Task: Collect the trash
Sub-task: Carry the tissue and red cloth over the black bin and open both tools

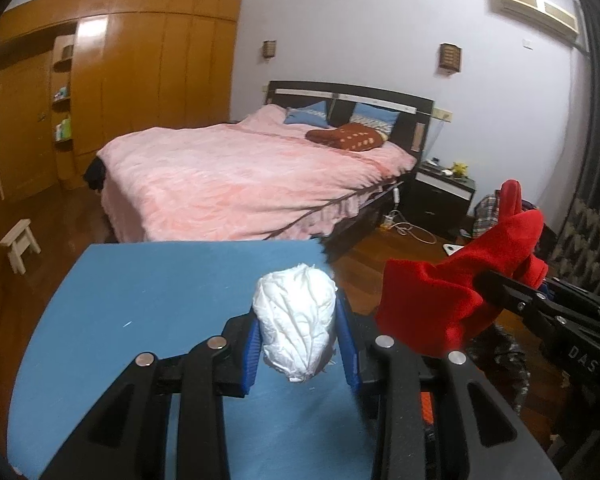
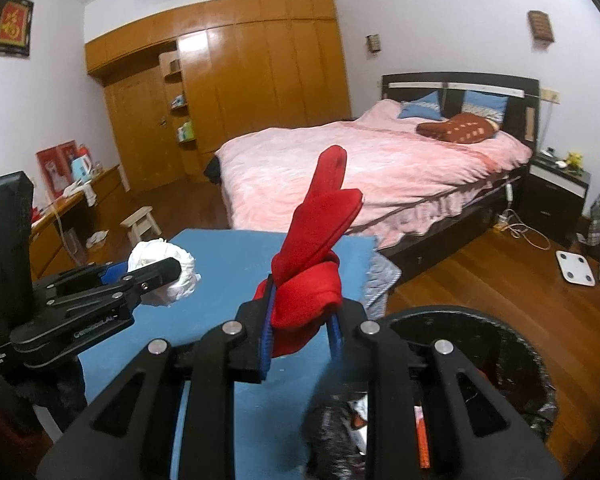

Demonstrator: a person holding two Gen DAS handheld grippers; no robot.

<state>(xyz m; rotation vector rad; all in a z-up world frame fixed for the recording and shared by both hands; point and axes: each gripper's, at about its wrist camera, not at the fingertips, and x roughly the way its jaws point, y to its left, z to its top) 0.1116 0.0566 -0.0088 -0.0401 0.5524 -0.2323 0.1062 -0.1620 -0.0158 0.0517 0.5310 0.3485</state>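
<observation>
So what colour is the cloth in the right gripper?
Bright red; the cloth shows best in the right wrist view, clamped in the right gripper.

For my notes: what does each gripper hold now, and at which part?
The left gripper clamps a crumpled white paper wad across its middle; the right gripper pinches a red cloth near its bunched lower end.

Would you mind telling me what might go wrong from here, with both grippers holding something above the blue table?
1. The red cloth is pinched only at its lower bunch by the right gripper; its loose upper end could snag or slip out.
2. The tissue wad in the left gripper is soft and might drop.
3. The bin sits low on the right; a release could miss it.
</observation>
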